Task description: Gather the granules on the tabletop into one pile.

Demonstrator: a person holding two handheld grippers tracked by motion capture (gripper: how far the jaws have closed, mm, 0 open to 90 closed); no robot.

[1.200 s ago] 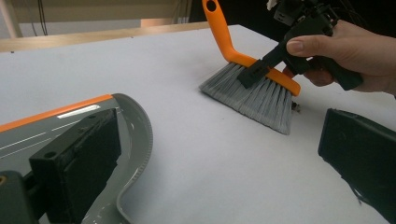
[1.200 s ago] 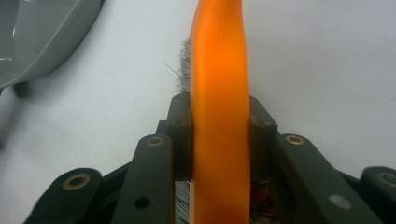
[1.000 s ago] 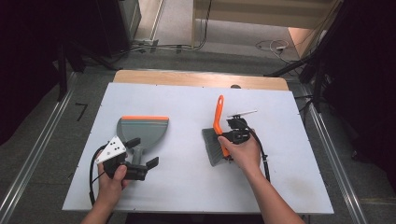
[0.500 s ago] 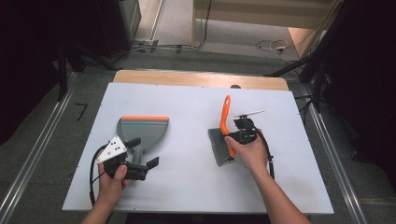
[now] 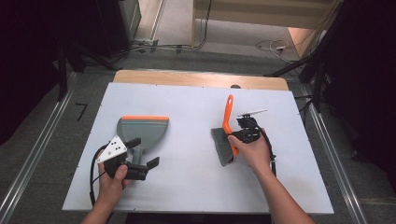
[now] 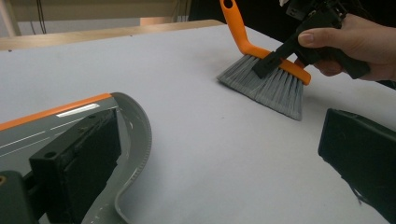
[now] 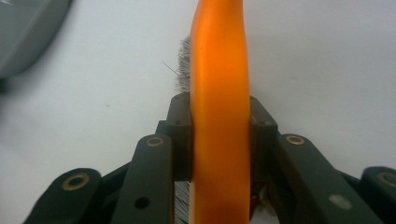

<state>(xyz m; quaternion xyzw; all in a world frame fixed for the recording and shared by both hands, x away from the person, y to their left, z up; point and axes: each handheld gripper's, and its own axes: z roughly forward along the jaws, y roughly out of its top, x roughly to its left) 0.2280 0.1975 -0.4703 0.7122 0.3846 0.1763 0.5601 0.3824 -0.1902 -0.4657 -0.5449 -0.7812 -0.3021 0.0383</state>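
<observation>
On the left half of the white table [image 5: 196, 182], the left gripper [image 5: 144, 158] hovers at the handle end of the grey dustpan [image 5: 142, 130], which lies flat with its orange lip pointing away from the person. The jaws stand wide apart: in the left gripper view one jaw sits over the pan's raised rim while the other hangs over bare table, and neither pad presses on anything, so the dustpan is judged not yet grasped. Toward the right half, the hand brush [image 5: 226, 135] rests with its grey bristles on the table surface, well apart from the dustpan, its orange handle rising and pointing away from the person. The right gripper [image 5: 238, 136] is clamped on the orange back of the brush, just above the bristles; the right gripper view confirms both pads pressing against the sides of the orange plastic. No debris can be made out on the table between the two tools. Judged progress: the brush has been secured, which completes the first step. Remaining steps appear to be closing the left jaws on the dustpan handle and bringing brush and pan together.
</observation>
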